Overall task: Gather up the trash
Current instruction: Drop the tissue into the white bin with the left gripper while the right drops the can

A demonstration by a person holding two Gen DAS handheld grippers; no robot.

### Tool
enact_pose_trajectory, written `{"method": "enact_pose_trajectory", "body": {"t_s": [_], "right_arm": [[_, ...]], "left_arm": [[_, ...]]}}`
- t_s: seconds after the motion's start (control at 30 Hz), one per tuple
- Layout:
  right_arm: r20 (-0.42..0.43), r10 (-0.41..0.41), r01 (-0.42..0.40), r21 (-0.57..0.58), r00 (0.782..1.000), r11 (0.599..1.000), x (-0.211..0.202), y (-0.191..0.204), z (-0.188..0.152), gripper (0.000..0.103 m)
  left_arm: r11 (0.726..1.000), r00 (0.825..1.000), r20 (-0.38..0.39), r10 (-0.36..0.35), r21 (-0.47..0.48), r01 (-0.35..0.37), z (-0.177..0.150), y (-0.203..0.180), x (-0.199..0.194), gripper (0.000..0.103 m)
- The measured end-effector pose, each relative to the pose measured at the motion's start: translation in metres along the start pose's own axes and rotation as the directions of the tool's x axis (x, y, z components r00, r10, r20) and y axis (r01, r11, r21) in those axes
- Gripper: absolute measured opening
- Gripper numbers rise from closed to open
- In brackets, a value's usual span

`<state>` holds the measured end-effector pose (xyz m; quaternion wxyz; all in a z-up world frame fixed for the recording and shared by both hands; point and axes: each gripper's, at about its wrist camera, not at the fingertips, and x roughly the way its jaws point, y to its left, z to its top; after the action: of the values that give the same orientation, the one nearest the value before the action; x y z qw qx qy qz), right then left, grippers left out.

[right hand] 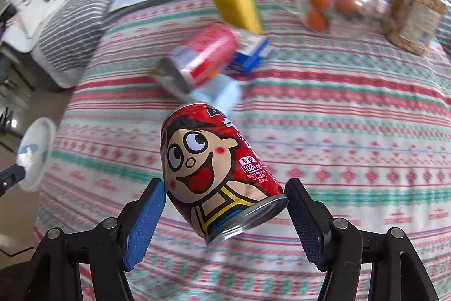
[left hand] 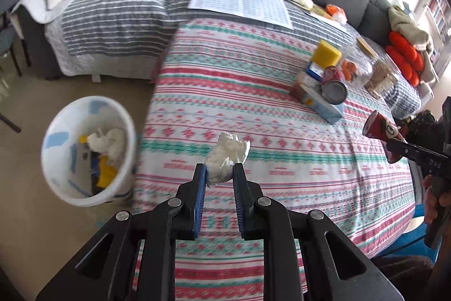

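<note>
Nearest the left wrist camera, the left gripper point(left hand: 220, 174) is clamping a crumpled white tissue point(left hand: 227, 158) between its blue pads, the wad sticking out past the fingertips and hanging above the patterned blanket point(left hand: 282, 188). In the right wrist view the right gripper point(right hand: 225, 202) is holding a red cartoon can point(right hand: 217, 174) with its jaws standing wide; the can is sitting tilted, its long axis leaning up and to the left, its silver bottom rim pointing down toward the right pad, so the grip looks skewed and could slip.

A little further out, down on the floor just beside the edge of the bed, the white bin point(left hand: 87, 151) is standing to the left of the left gripper, already holding paper and some yellow and blue scraps. This is the relation the coming move turns on: the bin is lying left of both claws, and the left hand looks nearer to it, while the right gripper is showing at the far right edge of the left view, well apart from the bin.

Further across the blanket, a lying silver-ended can point(left hand: 334, 90), a yellow sponge point(left hand: 327, 54) and small cartons are waiting in a cluster
</note>
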<state>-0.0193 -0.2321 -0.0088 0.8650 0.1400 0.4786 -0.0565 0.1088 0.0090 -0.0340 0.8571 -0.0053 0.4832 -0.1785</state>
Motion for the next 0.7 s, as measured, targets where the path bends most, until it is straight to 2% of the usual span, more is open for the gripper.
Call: {"method": "enact_pose_trajectory", "body": {"t_s": [0.4,0.7], "right_arm": [[-0.036,0.09,-0.095,-0.163,0.995,0.982,0.032,0.106,0.01,0.074],[-0.069,0.13,-0.144,-0.248,0.989,0.958,0.063,0.178,0.016,0.074]], "left_arm": [[0.984,0.994,0.02,0.105,-0.149,-0.101,-0.005,0.096,-0.013,0.021],[0.965,0.991,0.009,0.133,-0.227,-0.128,0.0,0.148,0.0,0.021]]}}
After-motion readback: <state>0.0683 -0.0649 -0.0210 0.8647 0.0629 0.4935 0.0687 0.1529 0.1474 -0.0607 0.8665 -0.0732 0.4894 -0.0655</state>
